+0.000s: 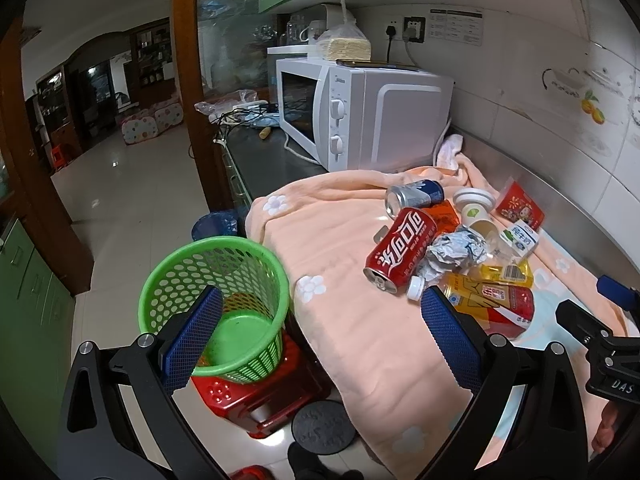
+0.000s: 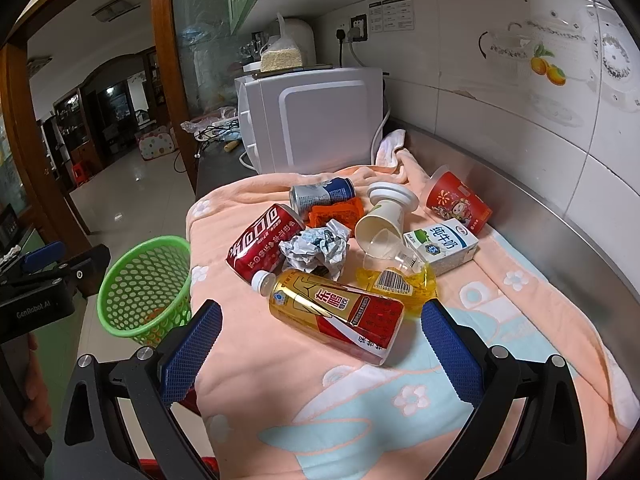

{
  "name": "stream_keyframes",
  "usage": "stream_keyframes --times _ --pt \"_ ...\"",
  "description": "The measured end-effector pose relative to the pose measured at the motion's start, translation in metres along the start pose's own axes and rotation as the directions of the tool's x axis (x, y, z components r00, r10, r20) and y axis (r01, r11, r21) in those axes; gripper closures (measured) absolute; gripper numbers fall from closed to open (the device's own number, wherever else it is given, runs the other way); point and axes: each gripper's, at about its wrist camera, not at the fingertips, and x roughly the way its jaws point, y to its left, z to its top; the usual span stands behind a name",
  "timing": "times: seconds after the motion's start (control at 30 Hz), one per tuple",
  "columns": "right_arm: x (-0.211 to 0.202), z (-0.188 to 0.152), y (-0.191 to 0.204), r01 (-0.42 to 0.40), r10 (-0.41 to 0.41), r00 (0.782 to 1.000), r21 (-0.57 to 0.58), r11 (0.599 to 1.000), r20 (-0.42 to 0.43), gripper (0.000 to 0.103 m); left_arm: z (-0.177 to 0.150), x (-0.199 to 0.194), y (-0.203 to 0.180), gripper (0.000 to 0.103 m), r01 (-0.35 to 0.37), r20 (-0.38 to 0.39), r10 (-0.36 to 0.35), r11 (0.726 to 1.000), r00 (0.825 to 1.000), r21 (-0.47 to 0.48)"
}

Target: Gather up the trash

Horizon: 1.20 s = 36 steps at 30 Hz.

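Hovering splayed: right gripper (image 2: 320, 320) above bottle (image 2: 336, 312).

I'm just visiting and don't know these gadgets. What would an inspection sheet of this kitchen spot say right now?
Surface: peach flowered blanket spread over a steel counter.
Job's things: red cola can, blue-silver can, crumpled foil ball, yellow drink bottle, paper cup, white milk carton, red printed cup, all lying in one pile; green perforated basket on a red plastic stool beside the counter.
Clutter: white microwave with a bag on top.
Grippers: left gripper open, empty; right gripper open, empty, near the bottle.
Cables: plugs in the wall socket; tangled leads beyond the microwave.
Surroundings: tiled wall, green cabinets, doorway to another room.
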Motion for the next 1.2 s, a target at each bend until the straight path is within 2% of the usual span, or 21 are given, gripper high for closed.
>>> stream_keyframes --times 0.73,1.2 --pt "0.005 0.001 0.002 -0.011 0.011 1.0 -0.016 1.0 0.0 0.006 -0.002 0.005 0.002 0.005 -0.009 -0.016 0.009 1.0 1.0 0.001" --pt "0.021 0.003 -0.014 -0.016 0.015 1.0 -0.047 0.999 -0.023 0.006 -0.001 0.019 -0.003 0.005 -0.012 -0.046 0.013 1.0 0.999 0.012"
